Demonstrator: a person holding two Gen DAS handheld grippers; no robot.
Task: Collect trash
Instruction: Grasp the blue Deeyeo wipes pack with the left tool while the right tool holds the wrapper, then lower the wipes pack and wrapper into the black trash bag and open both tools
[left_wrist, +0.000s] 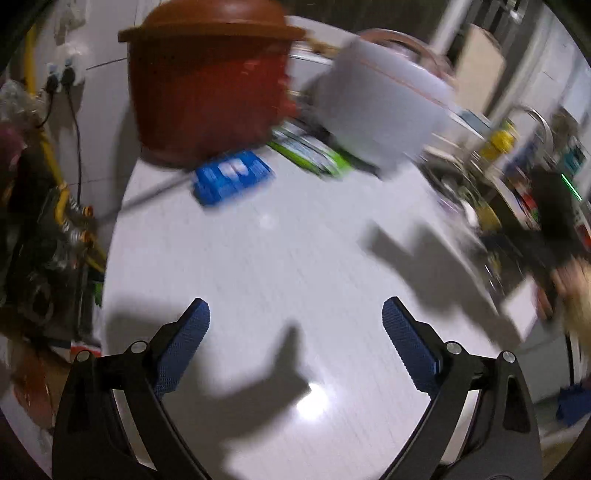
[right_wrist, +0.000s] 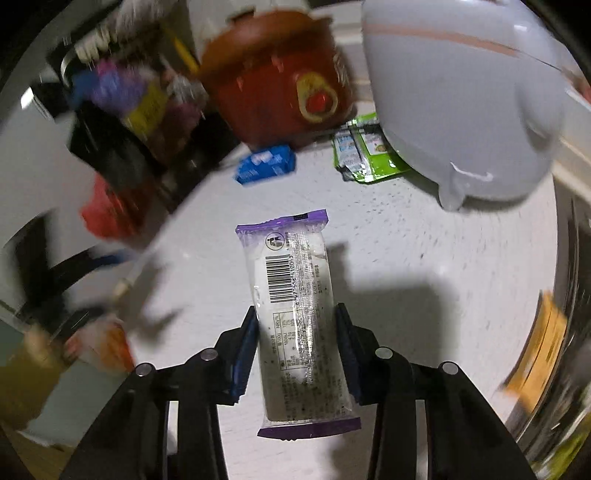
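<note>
the left claw (left_wrist: 295, 332) hangs wide open over a bare stretch of the white table (left_wrist: 258, 258), nothing between its blue pads. at its 11 o'clock sits the blue wrapper (left_wrist: 231, 177), touching the foot of the red pot (left_wrist: 207, 85); at 1 o'clock the green packet (left_wrist: 310, 149) lies half tucked under the white cooker (left_wrist: 380, 107). both pieces sit hard against appliances, so a reach for either one risks knocking a pot wall or pinching only a corner. the table's left edge curves down at 9 o'clock, with cables and clutter beyond it, and a thin white cord (left_wrist: 147, 195) runs toward the blue wrapper and could snag.

the right claw (right_wrist: 297, 343) is closed partway onto the purple-ended snack wrapper (right_wrist: 295, 314), its pads pressing the long sides near the middle. the wrapper is slick film and sticks out far at 12 o'clock and at 6 o'clock, so i judge it could slide or swivel out during a fast swing. open table lies at 1 to 3 o'clock, a dark edge past it; clutter crowds 9 to 11 o'clock.
</note>
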